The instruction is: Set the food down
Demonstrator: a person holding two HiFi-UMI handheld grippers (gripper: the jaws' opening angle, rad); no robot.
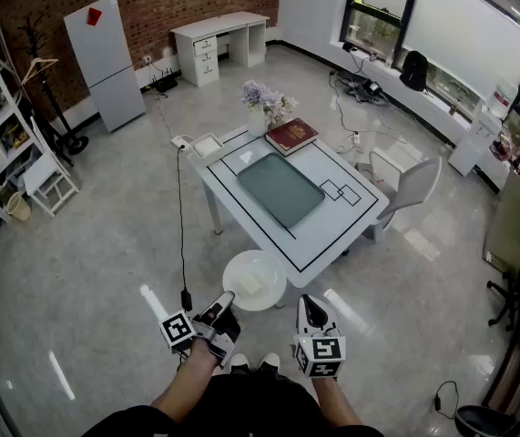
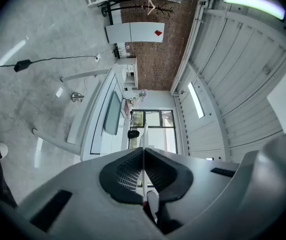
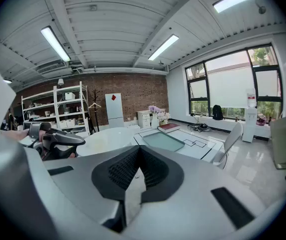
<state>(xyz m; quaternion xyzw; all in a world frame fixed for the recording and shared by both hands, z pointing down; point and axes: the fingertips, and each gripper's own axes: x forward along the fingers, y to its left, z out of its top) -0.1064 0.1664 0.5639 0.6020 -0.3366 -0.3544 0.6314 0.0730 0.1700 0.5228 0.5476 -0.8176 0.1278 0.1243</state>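
No legible txt anywhere; book cover & red sticker too small.

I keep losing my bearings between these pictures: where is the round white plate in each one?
Head view: the round white plate is at bottom centre.
Left gripper view: edge-on, a thin white line clamped between the jaws.
Right gripper view: left of centre, above the jaws.
Shared landmark: the grey-green rectangular tray.

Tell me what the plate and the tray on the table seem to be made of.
Plate: probably glazed ceramic, possibly melamine; plain white, smooth, with a soft gloss. Tray: likely plastic or frosted glass; muted grey-green, rounded corners, faint sheen.
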